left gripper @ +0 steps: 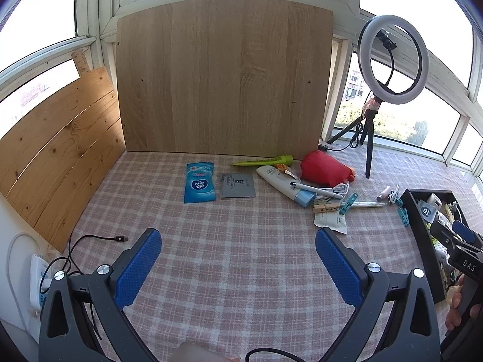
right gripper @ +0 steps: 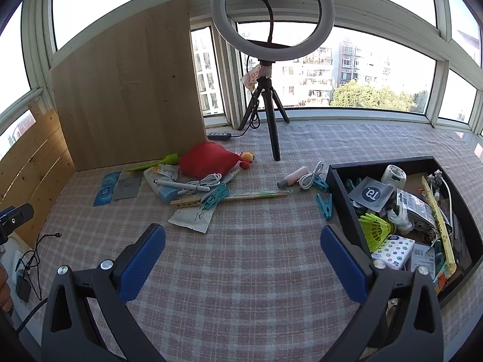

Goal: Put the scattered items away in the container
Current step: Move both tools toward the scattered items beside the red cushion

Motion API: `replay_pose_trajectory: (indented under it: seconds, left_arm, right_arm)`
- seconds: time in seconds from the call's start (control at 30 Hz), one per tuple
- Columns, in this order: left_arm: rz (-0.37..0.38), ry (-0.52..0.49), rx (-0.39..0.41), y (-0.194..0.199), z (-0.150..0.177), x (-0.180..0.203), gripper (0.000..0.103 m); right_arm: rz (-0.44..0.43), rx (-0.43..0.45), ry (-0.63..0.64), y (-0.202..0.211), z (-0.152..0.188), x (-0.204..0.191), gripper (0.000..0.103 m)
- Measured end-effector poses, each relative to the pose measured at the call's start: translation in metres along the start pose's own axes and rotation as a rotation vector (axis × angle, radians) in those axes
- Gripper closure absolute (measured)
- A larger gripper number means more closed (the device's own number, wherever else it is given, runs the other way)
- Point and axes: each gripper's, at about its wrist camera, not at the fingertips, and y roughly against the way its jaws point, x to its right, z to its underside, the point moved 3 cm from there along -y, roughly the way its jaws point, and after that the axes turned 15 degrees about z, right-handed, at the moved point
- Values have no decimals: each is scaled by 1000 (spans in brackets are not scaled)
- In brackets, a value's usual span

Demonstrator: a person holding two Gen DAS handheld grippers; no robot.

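Observation:
A black container (right gripper: 341,193) holding several items sits at the right; it also shows in the left wrist view (left gripper: 418,226). Scattered on the checked cloth are a blue wipes pack (left gripper: 199,182), a grey sachet (left gripper: 237,185), a white tube (left gripper: 279,181), a red pouch (left gripper: 324,166), a wooden peg (left gripper: 326,208), teal clips (right gripper: 325,205), a white cable (right gripper: 311,176) and a pink bottle (right gripper: 292,178). My left gripper (left gripper: 238,259) is open and empty above bare cloth. My right gripper (right gripper: 243,259) is open and empty, left of the container.
A ring light on a tripod (right gripper: 273,120) stands at the back. A wooden board (left gripper: 223,75) leans against the window, with pine planks (left gripper: 57,150) at the left. A black cable (left gripper: 90,241) and a power strip (left gripper: 39,274) lie at the left edge.

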Motion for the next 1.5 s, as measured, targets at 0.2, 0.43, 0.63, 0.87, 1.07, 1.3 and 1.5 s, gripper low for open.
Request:
replay_pose_trajectory:
  seconds: [0.2,0.43,0.63,0.87,1.07,1.3,1.5]
  left_arm:
    - [-10,19,-22,-6,7,-18,1]
    - [-21,42,-48,-13,15,-38,1]
    - [-23,46,-92,-24,25,-49,1]
    - [-7,73,-165,-44,42,-54,1]
    - [-36,93,-223,-54,57,-63,1]
    - [-40,194,-294,-57,91,-70,1]
    - [-40,245,-286,-36,123,-54,1]
  right_arm:
    - [-10,2,4,4,-3,-5,0]
    - [-26,9,-24,-3,4,1,0]
    - [-8,13,-5,-7,4,2,0]
    - [-25,-11,17,-14,9,-2,0]
    - [-58,-45,12,-22,15,-5,0]
    - [-80,-74,35,-33,23,-12,1]
    - [-80,-99,36,-40,26,-14,0]
